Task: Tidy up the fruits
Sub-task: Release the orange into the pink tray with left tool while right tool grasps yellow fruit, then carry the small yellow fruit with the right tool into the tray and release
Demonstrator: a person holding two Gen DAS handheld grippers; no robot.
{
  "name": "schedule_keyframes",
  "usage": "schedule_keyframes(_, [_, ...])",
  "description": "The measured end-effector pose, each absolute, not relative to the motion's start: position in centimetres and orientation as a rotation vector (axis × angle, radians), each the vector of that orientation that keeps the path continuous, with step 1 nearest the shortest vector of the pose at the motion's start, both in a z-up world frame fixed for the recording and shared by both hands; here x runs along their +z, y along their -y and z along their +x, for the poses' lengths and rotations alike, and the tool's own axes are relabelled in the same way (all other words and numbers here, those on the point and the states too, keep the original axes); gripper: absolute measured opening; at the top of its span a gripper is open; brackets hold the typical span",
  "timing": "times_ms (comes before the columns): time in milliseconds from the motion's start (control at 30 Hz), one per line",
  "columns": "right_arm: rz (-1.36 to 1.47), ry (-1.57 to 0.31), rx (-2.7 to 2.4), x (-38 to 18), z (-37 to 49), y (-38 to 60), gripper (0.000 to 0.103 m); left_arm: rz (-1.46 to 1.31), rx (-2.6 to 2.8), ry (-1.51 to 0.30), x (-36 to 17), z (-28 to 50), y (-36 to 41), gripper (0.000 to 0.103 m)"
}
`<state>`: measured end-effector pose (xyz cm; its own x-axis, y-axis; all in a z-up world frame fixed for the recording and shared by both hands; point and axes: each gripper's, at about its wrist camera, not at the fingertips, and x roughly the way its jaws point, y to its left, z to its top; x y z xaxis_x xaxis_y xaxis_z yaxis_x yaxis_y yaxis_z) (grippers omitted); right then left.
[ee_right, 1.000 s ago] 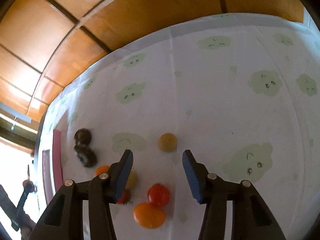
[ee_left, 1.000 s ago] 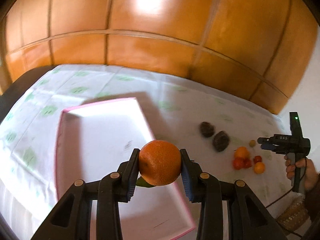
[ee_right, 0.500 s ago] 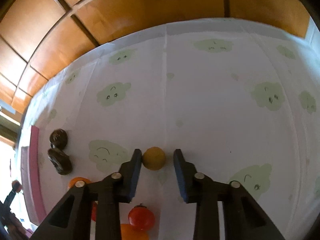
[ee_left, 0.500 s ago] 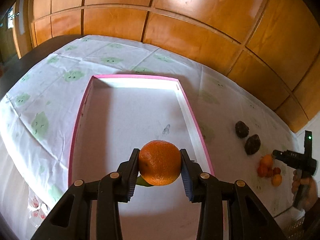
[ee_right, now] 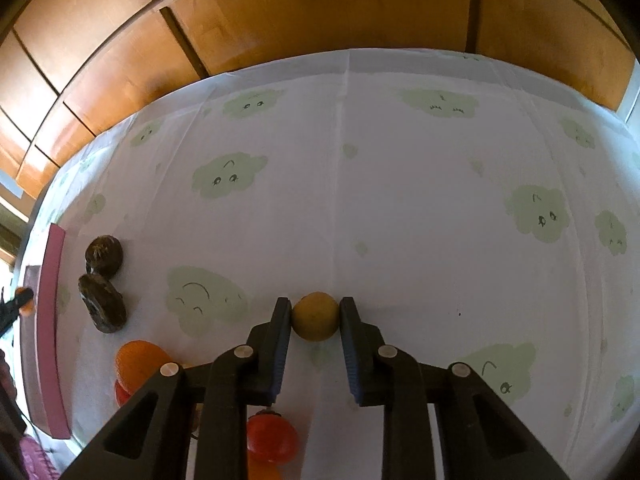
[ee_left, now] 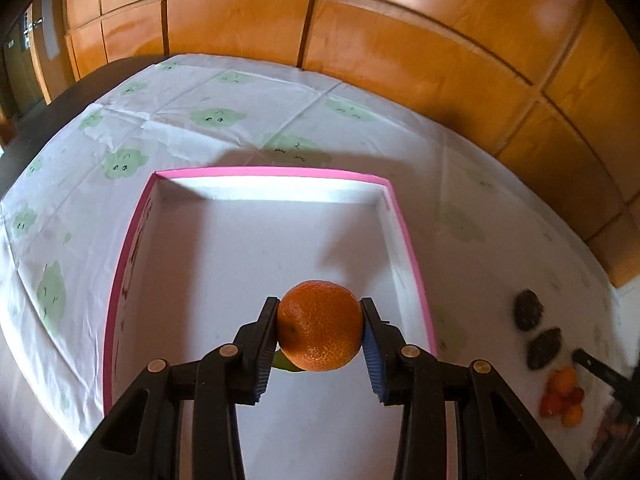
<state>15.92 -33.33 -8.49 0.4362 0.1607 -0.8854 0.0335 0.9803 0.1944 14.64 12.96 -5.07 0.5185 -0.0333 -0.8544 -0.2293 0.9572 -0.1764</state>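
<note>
**Orange over the box, yellow fruit just caught**

The orange (ee_left: 320,326) sits squarely between the pads of my left gripper (ee_left: 320,330), clamped on both sides and hanging above the white floor of the pink-rimmed box (ee_left: 408,240), near its right wall. A scrap of green, perhaps a leaf, peeks from under it. The box looks bare inside as far as I can see. This, I judge, is the drop-off step for this fruit: the next move calls for bringing it lower over the floor and easing the pads apart so it settles without rolling to the wall.

On the patterned cloth (ee_right: 400,160), the small yellow fruit (ee_right: 315,317) lies between the tips of my right gripper (ee_right: 315,318), which has closed down until both pads meet its sides. It seems to rest on the cloth, not yet lifted. I judge the pick here is just made; the next move is a straight lift, then a carry leftward to the box, whose pink edge (ee_right: 50,320) shows at the far left of that view.

Left behind beside my right gripper: two dark brown fruits (ee_right: 102,284), an orange-coloured fruit (ee_right: 138,360) and a red one (ee_right: 272,438), clustered between it and the box.
</note>
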Motion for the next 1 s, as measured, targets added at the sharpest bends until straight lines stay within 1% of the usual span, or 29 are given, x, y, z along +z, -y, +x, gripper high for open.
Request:
schedule_keyframes(300, [0.133, -1.103, 0.071, -8.5, 15.8, 32.4, 0.025, -0.217, 0.184, -1.001, -5.4, 16.6, -12.6, 0.041])
schedule_keyframes(367, [0.124, -1.102, 0.069, -8.5, 15.8, 32.2, 0.025, -0.198, 0.193, -0.973, -4.8, 16.3, -12.3, 0.046])
schedule_keyframes(433, [0.111, -1.099, 0.067, -8.5, 15.7, 32.1, 0.025, -0.192, 0.200, -0.940, -4.0, 15.6, -12.0, 0.055])
schedule_keyframes(733, [0.059, -1.086, 0.056, -8.4, 15.3, 31.4, 0.025, -0.131, 0.199, -0.771, 0.5, 10.3, -9.9, 0.070])
schedule_keyframes(1000, [0.050, -1.078, 0.040, -8.2, 14.9, 31.0, 0.024, -0.088, 0.192, -0.681, 2.8, 6.1, -8.5, 0.074])
